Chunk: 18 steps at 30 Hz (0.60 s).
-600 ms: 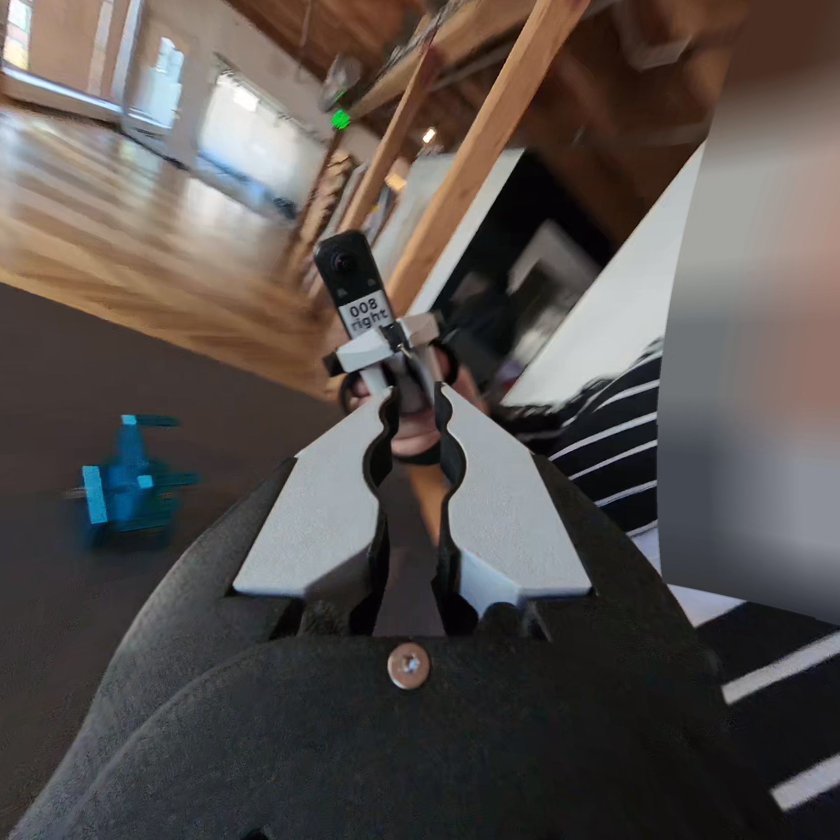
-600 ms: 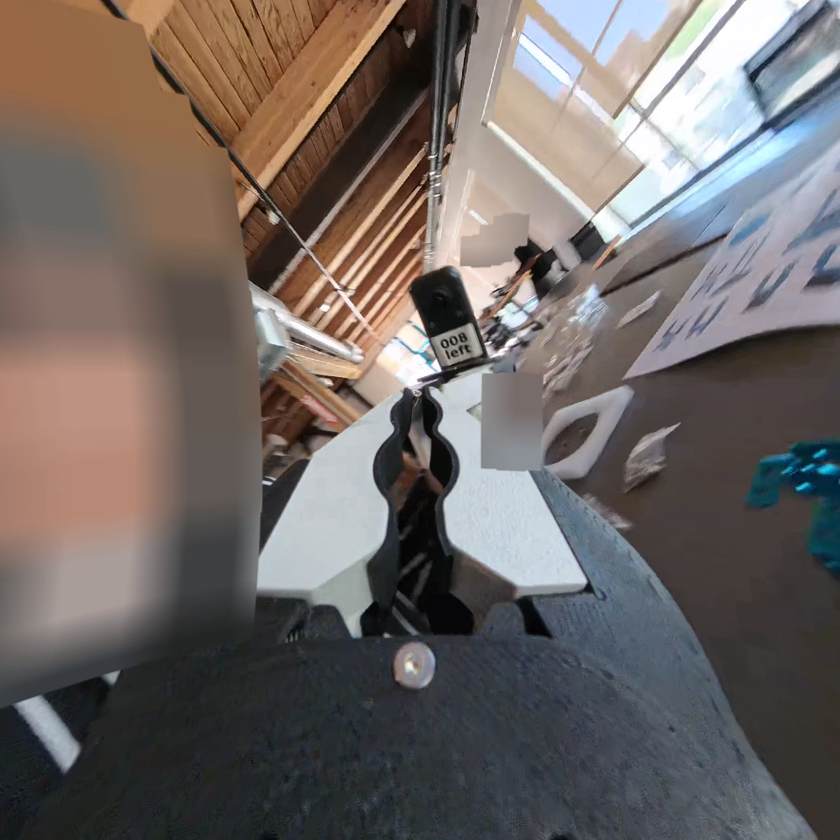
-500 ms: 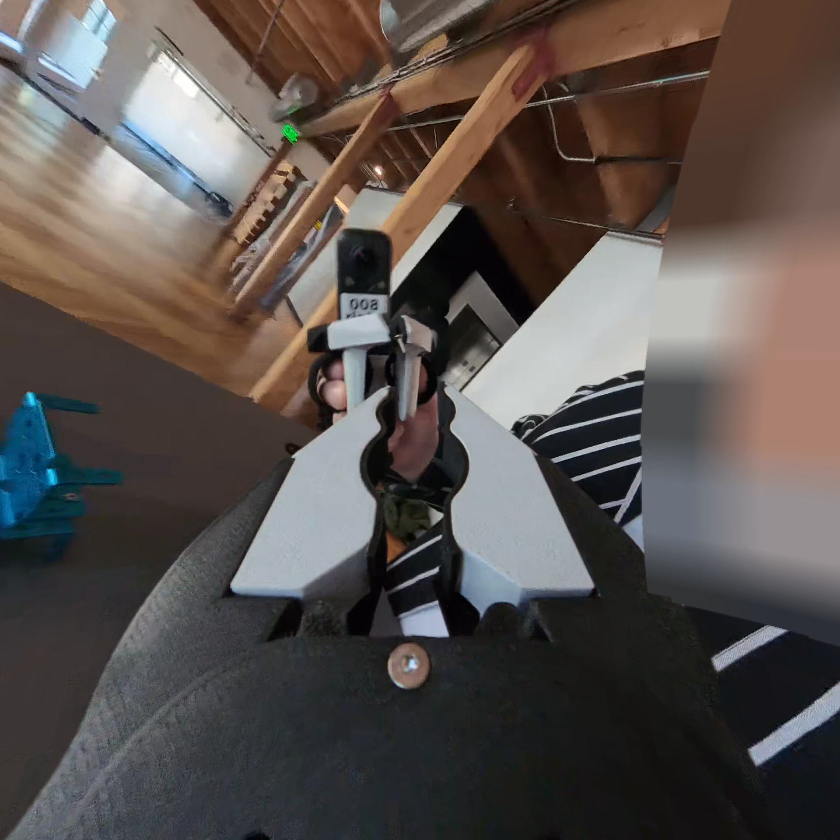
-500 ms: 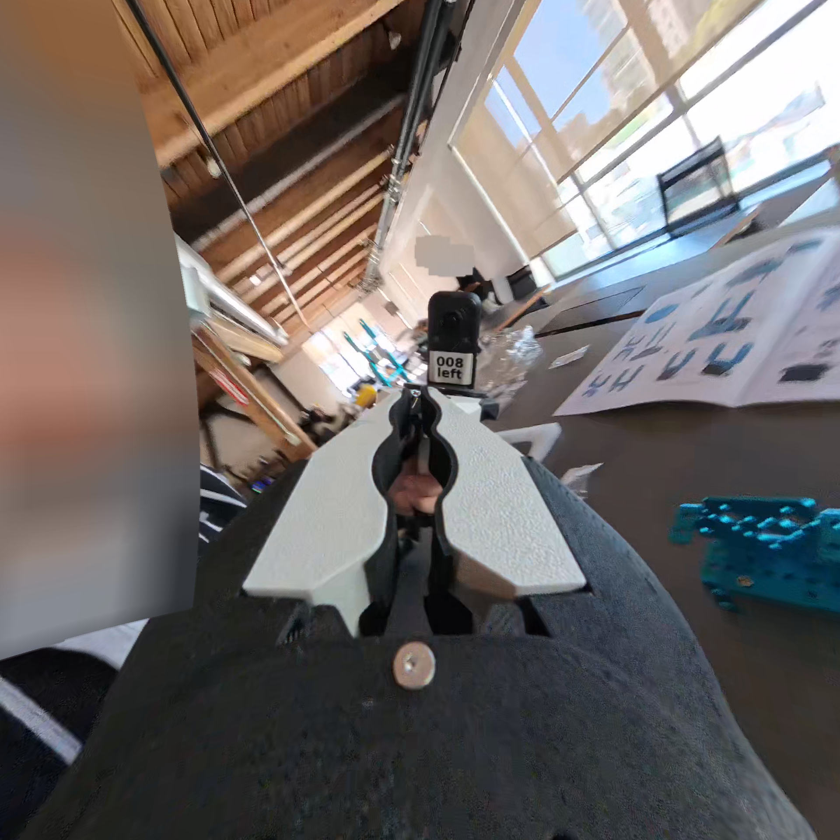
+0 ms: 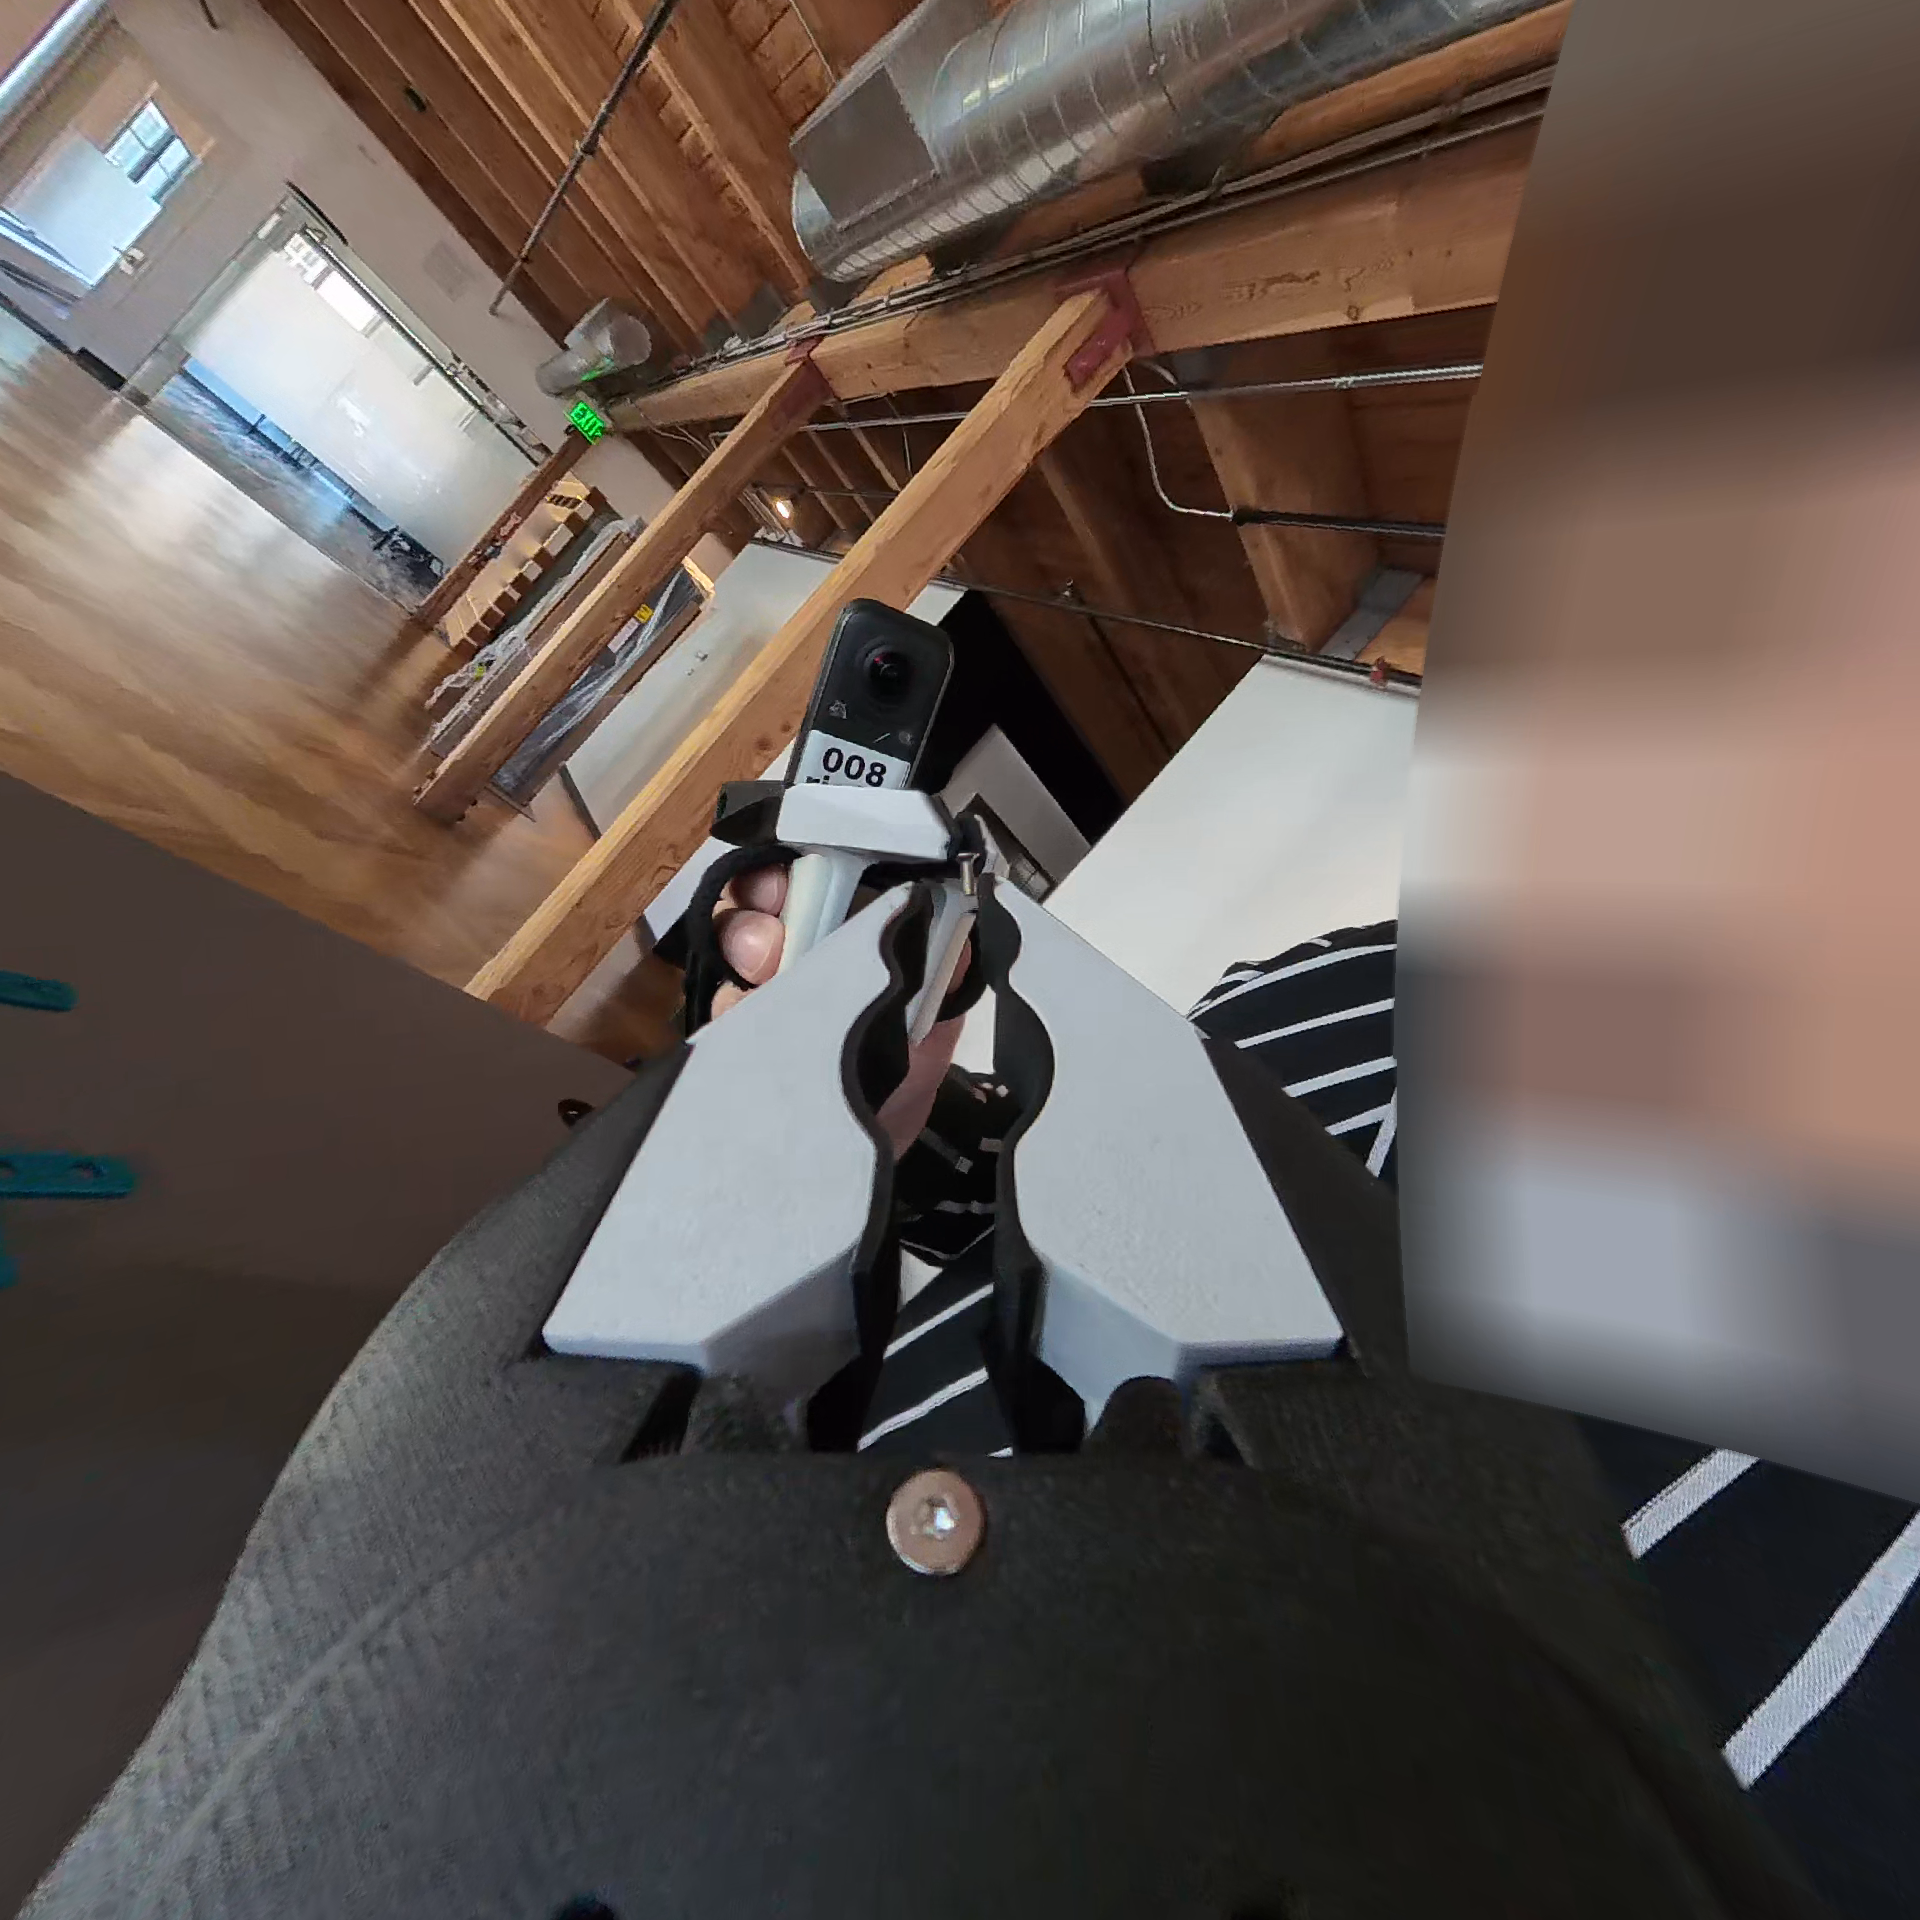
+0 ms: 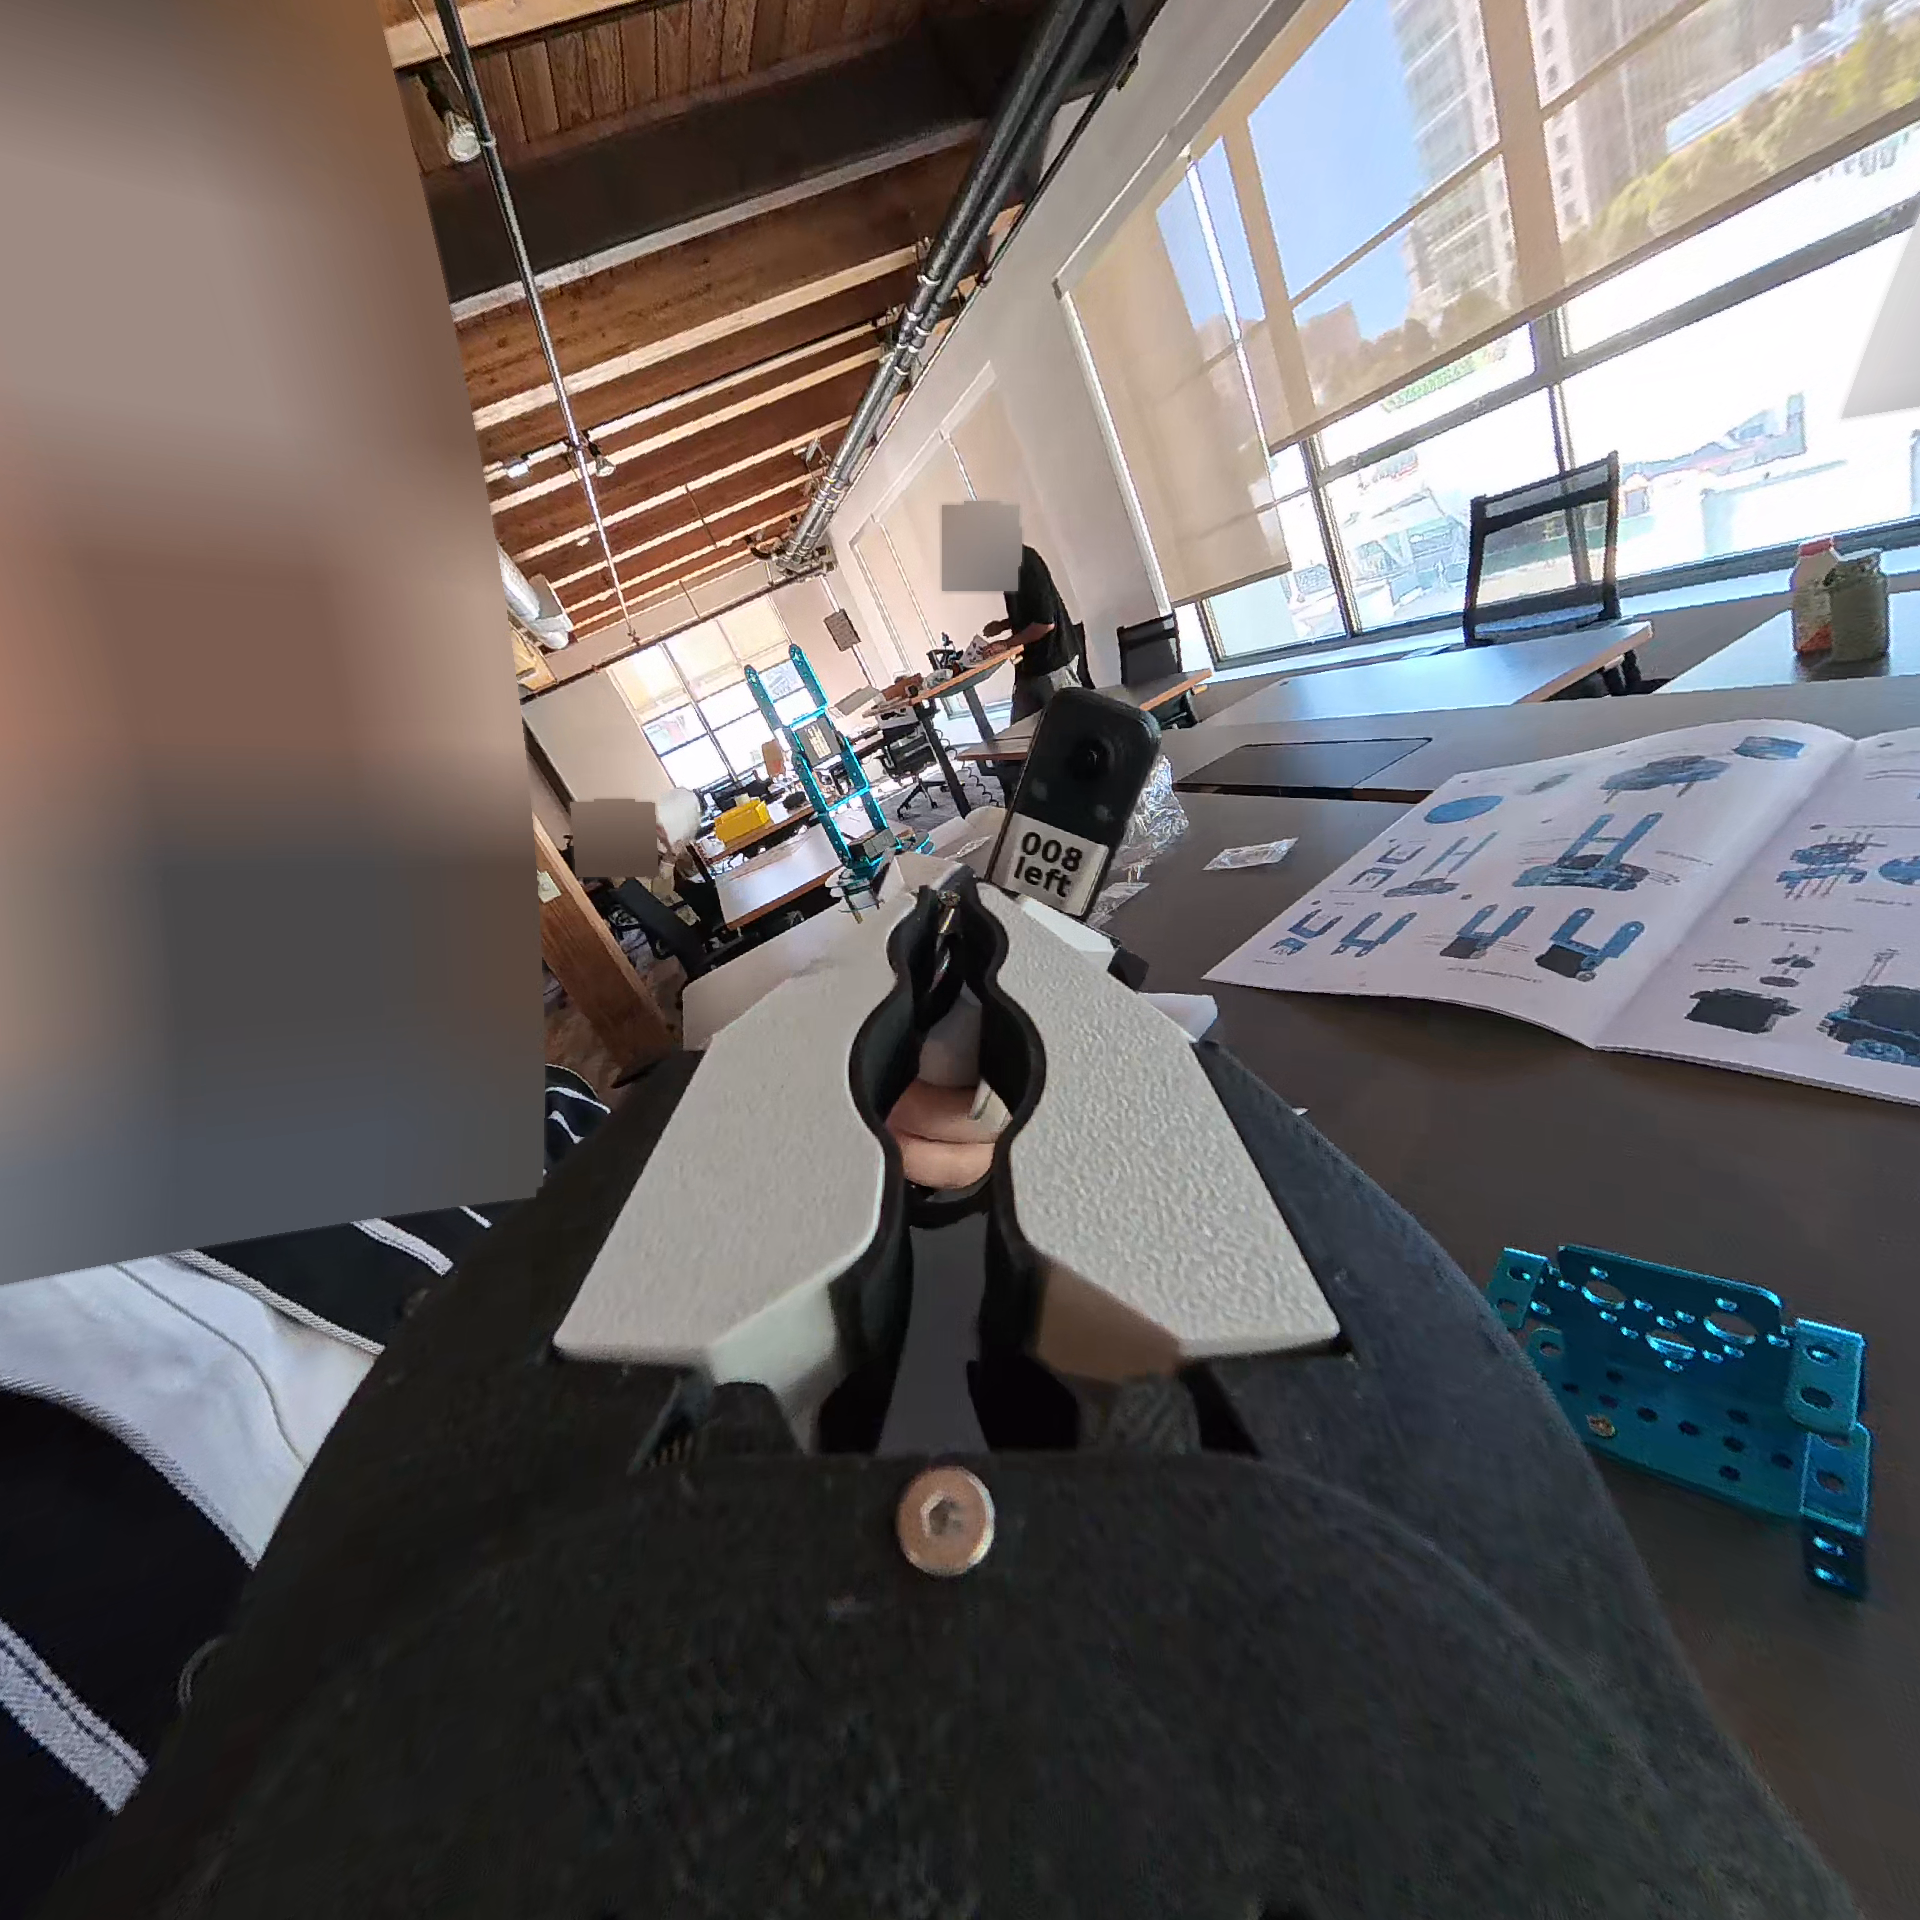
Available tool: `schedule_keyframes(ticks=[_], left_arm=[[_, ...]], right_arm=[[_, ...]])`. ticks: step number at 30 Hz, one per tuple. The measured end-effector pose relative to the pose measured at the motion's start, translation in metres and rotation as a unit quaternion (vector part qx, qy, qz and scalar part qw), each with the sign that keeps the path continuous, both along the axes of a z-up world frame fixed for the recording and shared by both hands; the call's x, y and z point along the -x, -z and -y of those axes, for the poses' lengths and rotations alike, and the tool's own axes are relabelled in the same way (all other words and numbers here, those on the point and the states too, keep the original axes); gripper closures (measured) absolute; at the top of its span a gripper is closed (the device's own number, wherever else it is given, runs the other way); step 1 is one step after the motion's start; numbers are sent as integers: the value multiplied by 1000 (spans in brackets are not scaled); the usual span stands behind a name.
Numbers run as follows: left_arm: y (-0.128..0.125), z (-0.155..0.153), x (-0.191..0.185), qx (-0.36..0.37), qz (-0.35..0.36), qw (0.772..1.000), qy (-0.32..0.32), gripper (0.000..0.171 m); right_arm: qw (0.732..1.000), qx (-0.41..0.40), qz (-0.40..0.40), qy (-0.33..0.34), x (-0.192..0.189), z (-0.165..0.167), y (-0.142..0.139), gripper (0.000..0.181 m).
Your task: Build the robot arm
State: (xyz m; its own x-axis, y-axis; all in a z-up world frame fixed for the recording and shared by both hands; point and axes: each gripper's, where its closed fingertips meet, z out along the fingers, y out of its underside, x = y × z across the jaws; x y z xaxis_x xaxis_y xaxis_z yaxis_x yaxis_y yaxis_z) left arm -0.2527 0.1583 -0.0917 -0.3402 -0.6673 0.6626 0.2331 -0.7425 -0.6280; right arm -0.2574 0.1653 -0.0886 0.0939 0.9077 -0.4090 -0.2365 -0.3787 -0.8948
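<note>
Because my left gripper (image 5: 951, 909) and right gripper (image 6: 943, 914) meet tip to tip at a small screw (image 6: 945, 923), both finger pairs nearly pressed together, I cannot tell which one pinches it. A nudge could drop it, well apart from the blue bracket (image 6: 1683, 1392) on the table (image 6: 1455, 1143).

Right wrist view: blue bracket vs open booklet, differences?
The blue bracket is perforated metal with upturned flanges; the open booklet is flat printed paper. The bracket lies near the right claw; the booklet lies farther off, covering more table. Both rest on the dark table.
</note>
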Motion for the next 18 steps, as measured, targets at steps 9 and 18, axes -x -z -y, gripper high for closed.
schedule_keyframes(ticks=[9, 18], left_arm=[[4, 4, -3, 5, 0, 1000, 19, 171], [0, 28, -2, -83, -1, 995, 51, 171]], right_arm=[[1000, 2, 4, -3, 3, -1, 5, 178], [995, 8, 17, -94, 1, 16, 5, 163]])
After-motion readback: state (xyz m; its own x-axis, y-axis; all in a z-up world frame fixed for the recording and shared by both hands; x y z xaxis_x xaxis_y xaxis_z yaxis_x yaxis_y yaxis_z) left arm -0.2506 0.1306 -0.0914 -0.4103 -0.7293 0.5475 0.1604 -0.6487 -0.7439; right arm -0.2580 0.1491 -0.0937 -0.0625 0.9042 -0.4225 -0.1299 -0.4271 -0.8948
